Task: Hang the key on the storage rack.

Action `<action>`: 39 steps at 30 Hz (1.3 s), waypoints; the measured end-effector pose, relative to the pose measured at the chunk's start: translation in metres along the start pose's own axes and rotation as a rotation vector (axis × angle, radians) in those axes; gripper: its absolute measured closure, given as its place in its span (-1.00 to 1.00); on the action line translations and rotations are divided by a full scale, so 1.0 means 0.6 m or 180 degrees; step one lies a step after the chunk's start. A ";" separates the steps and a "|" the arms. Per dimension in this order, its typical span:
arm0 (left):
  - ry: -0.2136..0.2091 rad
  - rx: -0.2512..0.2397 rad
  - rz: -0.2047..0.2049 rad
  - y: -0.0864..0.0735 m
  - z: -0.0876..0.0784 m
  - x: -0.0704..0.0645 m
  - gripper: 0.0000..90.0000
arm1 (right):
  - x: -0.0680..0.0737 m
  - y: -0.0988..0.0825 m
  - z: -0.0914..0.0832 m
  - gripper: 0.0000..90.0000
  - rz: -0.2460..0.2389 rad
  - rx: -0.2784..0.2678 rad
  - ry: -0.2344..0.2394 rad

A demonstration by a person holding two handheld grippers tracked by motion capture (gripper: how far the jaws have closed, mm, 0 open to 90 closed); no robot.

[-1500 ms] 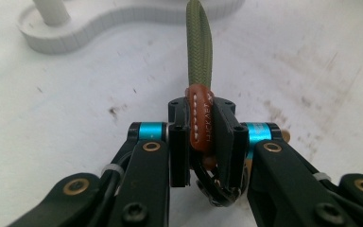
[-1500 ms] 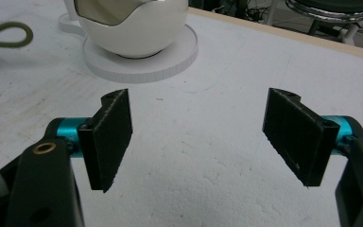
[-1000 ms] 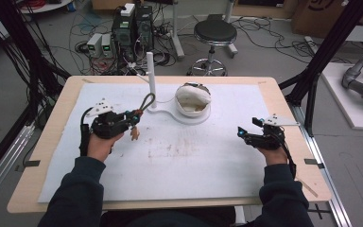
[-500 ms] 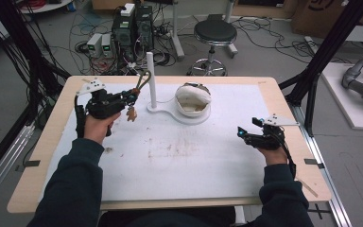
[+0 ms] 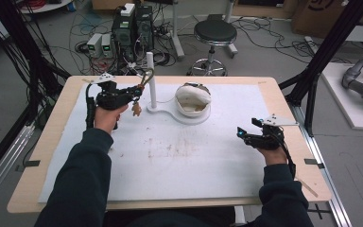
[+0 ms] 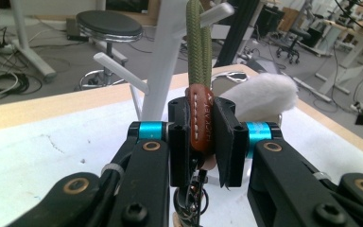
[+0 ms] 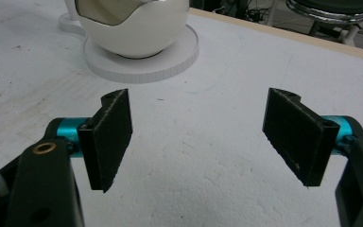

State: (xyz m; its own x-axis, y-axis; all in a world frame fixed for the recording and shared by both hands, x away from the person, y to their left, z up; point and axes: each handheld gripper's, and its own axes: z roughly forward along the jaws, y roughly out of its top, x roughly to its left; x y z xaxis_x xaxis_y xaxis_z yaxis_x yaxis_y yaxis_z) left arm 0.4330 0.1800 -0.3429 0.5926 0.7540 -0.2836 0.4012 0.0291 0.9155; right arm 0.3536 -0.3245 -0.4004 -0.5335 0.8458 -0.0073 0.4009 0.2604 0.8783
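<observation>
My left gripper [image 5: 133,91] [image 6: 200,137] is shut on a keychain: a brown leather tab [image 6: 199,119] with an olive green cord loop [image 6: 198,45] rising from it. A small charm [image 5: 135,110] dangles under the jaws. The loop [image 5: 146,75] reaches up beside the white pegged stand [image 5: 150,80] [image 6: 164,56], close to its pegs. My right gripper [image 5: 240,133] [image 7: 198,137] rests open at the right of the table, nothing between its jaws. A white egg-shaped bowl [image 5: 193,99] [image 7: 127,26] sits on the stand's round base.
A white mat [image 5: 179,156] with faint stains covers the wooden table [image 5: 52,142]. Behind the table stand a black stool [image 5: 215,33] and electronics with cables on the floor. Black frame posts flank the table.
My left gripper has lifted the keychain from the mat and carried it back and up toward the pegged stand. The right gripper has stayed still.
</observation>
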 end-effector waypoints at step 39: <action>-0.0105 -0.0087 0.0471 -0.078 -0.068 0.010 -0.51 | 0.000 -0.002 -0.005 -0.44 -0.0019 -0.0076 0.0073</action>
State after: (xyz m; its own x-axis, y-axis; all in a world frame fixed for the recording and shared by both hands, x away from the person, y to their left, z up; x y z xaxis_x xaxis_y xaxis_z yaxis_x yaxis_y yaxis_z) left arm 0.3892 0.2097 -0.3757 0.6666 0.7294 -0.1538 0.2887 -0.0625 0.9554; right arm 0.3510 -0.3262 -0.4002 -0.5528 0.8333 -0.0018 0.3800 0.2540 0.8894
